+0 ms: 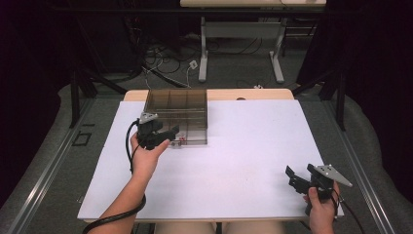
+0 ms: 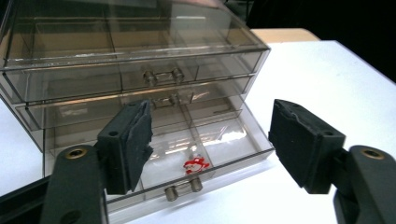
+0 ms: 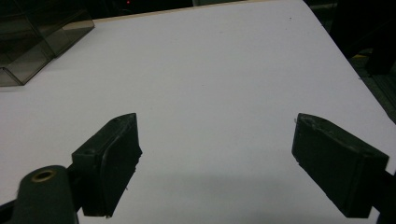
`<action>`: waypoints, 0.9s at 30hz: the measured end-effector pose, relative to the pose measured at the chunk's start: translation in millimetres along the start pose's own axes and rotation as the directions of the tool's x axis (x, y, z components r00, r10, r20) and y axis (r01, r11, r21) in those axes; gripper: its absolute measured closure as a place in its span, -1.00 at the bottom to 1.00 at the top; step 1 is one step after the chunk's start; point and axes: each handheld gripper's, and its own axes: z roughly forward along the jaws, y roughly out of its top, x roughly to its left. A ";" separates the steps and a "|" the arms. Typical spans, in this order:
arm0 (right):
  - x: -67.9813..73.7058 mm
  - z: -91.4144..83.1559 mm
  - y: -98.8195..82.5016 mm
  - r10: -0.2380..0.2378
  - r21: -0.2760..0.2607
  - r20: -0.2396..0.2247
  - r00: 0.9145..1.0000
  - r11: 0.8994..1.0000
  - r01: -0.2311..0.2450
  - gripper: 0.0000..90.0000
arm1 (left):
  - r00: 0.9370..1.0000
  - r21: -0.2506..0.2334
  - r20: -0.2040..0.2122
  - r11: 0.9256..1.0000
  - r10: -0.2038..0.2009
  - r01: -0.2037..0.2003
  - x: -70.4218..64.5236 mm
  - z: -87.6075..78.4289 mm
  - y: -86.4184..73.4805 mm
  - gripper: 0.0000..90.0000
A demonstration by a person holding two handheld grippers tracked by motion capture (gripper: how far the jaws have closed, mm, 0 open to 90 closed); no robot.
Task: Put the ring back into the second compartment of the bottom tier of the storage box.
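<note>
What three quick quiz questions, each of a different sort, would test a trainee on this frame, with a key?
1. True or false: the bottom drawer of the clear drawer box is pulled out.
2. Multiple choice: where is the small red item? A) on the white table; B) in the bottom drawer; C) between the right gripper jaws.
3. Fill in: the left gripper faces the box with its jaws ____.

Key
1. True; it juts out past the two drawers above it.
2. B; it lies just behind the drawer's handle.
3. Open, holding nothing; the right gripper is open as well, above bare table.
</note>
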 end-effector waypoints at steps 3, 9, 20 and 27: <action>0.3 -0.3 0.1 0.003 0.002 -0.003 1.000 1.000 -0.003 -0.67 | 1.000 -0.016 0.006 1.000 0.005 -0.005 -1.1 -6.6 -0.8 -0.45; 0.4 -0.4 0.2 0.004 -0.002 -0.007 1.000 1.000 -0.004 -0.67 | 1.000 -0.038 0.021 0.999 -0.016 0.017 -0.1 -17.1 -4.5 -0.64; 1.4 -0.4 0.4 0.003 -0.007 -0.003 1.000 1.000 -0.003 -0.67 | 0.999 -0.099 0.023 0.994 -0.034 0.036 4.4 -37.4 -18.5 -0.98; 2.0 -0.4 0.2 0.010 -0.012 0.000 1.000 1.000 -0.010 -0.67 | 1.000 -0.129 0.021 0.991 -0.021 0.023 9.7 -48.6 -31.1 -0.98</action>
